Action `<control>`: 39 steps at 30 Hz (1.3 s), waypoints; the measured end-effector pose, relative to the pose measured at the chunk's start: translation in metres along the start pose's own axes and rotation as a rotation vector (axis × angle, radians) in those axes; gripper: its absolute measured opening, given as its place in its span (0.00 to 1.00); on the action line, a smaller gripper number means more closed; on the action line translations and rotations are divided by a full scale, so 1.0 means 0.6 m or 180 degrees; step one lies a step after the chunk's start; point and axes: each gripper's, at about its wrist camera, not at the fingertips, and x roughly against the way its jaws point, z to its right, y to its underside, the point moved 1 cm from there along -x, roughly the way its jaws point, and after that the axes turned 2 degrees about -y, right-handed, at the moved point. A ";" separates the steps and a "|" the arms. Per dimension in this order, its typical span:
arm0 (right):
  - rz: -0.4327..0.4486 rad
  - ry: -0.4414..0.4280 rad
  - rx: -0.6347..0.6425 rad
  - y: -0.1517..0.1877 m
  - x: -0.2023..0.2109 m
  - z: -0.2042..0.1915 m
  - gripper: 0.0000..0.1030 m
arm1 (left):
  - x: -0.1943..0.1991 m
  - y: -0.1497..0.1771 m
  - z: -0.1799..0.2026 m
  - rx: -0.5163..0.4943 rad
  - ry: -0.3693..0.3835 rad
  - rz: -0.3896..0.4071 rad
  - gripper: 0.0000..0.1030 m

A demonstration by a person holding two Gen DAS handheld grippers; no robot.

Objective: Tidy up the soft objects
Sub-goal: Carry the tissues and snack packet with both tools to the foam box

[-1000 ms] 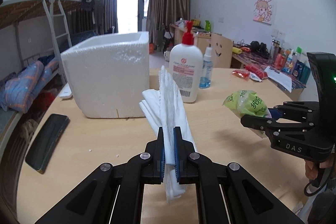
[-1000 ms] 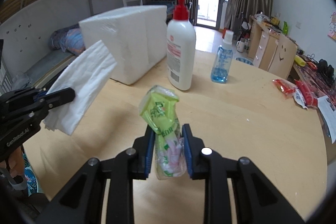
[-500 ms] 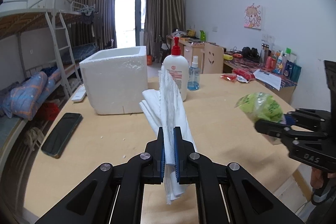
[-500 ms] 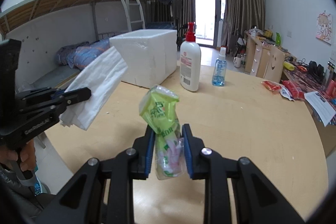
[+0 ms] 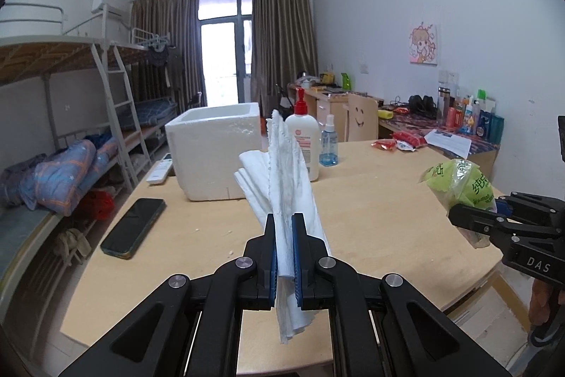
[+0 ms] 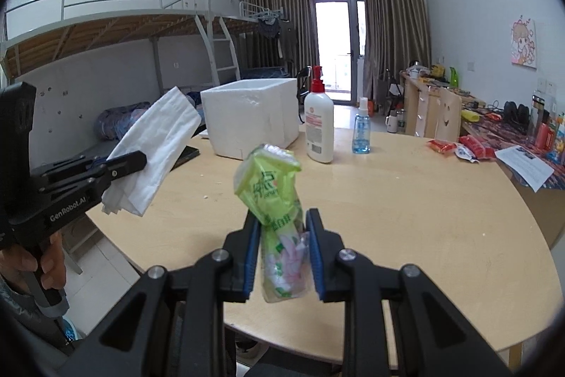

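Left gripper (image 5: 283, 253): I hold a bunch of white tissues (image 5: 282, 172) here. The fingers are squeezed almost together on the thin stack, so the soft paper does not slip out.

Right gripper (image 6: 281, 257): I hold a green tissue pack (image 6: 279, 200) here. The fingers are partway closed, pressing both sides of the squishy pack.

Where the soft things are: both are up in the air over the near edge of the desk (image 6: 406, 200), not touching it.

Why up high: I think I keep them lifted so they can go over the wall of the foam box (image 5: 215, 151) and drop in from the top.

Foam box: it sits at 11 o'clock from the left gripper. It is white, with an open top.

Bottles: a lotion bottle (image 6: 319, 126) stands just beside the box, and a small blue spray bottle (image 6: 361, 133) stands near it.

Phone (image 5: 134, 227): it lies flat at 10 o'clock, near the desk edge.

Room: bunk beds (image 5: 70, 87) are on the left, curtains and a glass door are at the back.
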 end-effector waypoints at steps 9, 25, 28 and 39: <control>0.0118 -0.0180 0.0178 -0.015 -0.008 -0.046 0.29 | 0.026 0.015 -0.028 0.0009 -0.0162 0.0094 0.07; 0.0207 -0.0499 0.0443 -0.041 -0.044 -0.109 0.29 | 0.052 0.019 -0.093 0.0177 -0.0509 0.0194 0.07; 0.0199 -0.0531 0.0456 -0.047 -0.054 -0.116 0.29 | 0.043 0.017 -0.098 0.0208 -0.0528 0.0176 0.07; 0.0203 -0.0604 0.0400 -0.075 -0.085 -0.108 0.29 | 0.008 -0.009 -0.106 0.0234 -0.0592 0.0152 0.07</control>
